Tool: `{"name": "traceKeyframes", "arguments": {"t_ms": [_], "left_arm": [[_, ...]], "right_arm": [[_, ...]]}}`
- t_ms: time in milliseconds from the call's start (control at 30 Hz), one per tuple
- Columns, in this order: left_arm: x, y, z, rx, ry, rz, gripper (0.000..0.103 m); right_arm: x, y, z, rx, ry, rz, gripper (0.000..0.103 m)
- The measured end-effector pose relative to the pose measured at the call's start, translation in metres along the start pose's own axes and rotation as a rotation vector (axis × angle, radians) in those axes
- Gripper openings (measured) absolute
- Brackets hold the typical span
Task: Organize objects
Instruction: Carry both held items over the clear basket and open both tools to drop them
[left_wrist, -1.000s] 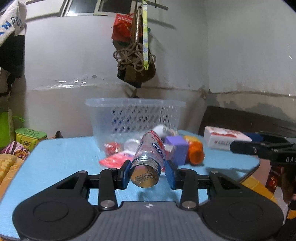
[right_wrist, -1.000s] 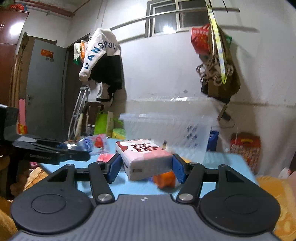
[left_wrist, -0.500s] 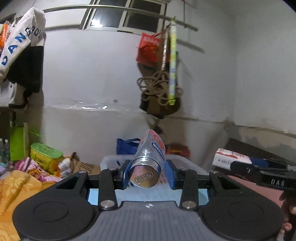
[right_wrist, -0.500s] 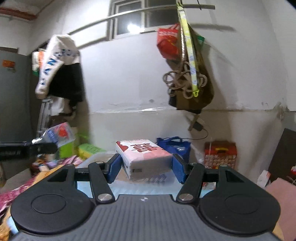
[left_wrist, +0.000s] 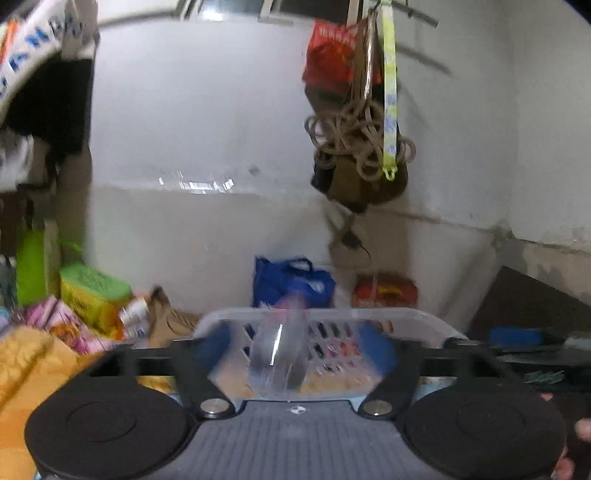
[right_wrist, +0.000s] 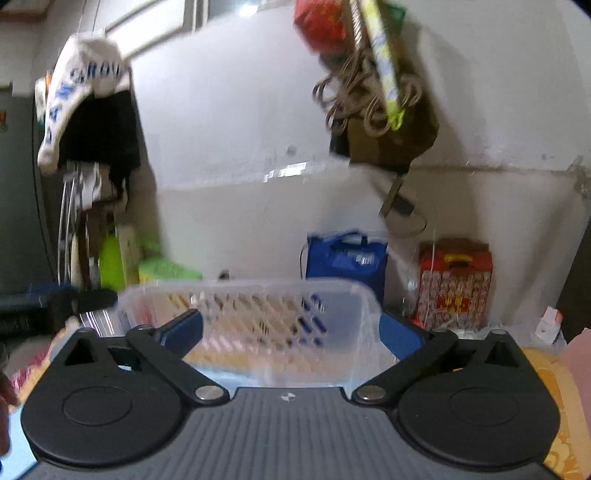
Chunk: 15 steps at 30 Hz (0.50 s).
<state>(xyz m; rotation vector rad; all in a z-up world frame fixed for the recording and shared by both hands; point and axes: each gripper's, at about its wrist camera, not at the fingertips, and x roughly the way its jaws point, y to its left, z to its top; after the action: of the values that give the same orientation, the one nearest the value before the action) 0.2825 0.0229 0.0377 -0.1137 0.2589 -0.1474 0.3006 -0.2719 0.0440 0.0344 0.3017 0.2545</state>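
Both claws, left (left_wrist: 295, 347) and right (right_wrist: 291, 332), have just sprung wide over the basket (right_wrist: 354, 295), the blurred bottle (left_wrist: 279, 354) dropping upright between the left's pads, the right's empty.

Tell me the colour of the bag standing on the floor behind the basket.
Blue. The bag shows best in the right wrist view, just beyond the clear basket.

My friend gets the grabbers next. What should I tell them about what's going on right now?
Left gripper: jaws have just been opening; the blurred bottle sits between them, pads off it, over the clear basket.
Right gripper: jaws have just been opening wide, nothing between them, basket right ahead.
Done: both grips let go at the basket.
Left: confirm where the bottle lands; the tissue pack is not visible now, nor anything else waiting to be sorted.
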Motion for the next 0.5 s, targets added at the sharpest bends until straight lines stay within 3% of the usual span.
{"name": "traceKeyframes", "arguments": {"t_ms": [133,200,233,400,500], "left_arm": [[-0.011,0.004,0.003,-0.001,0.025,-0.018,0.092],[-0.037,0.002,0.004,0.023,-0.001,-0.038,0.094],[-0.051,0.0,0.003,0.032,-0.024,-0.048,0.102],[-0.1,-0.01,-0.022,0.065,-0.095,-0.024,0.103],[-0.102,-0.012,-0.041,0.081,0.023,-0.016,0.103]], "right_arm": [[-0.032,-0.008,0.006,0.09,0.021,0.056,0.103],[-0.06,-0.007,-0.001,0.122,0.006,0.079,0.103],[-0.07,-0.006,-0.005,0.133,0.002,0.076,0.103],[-0.111,-0.008,-0.043,0.208,0.053,0.063,0.103],[-0.123,-0.006,-0.062,0.26,0.083,0.024,0.103]]}}
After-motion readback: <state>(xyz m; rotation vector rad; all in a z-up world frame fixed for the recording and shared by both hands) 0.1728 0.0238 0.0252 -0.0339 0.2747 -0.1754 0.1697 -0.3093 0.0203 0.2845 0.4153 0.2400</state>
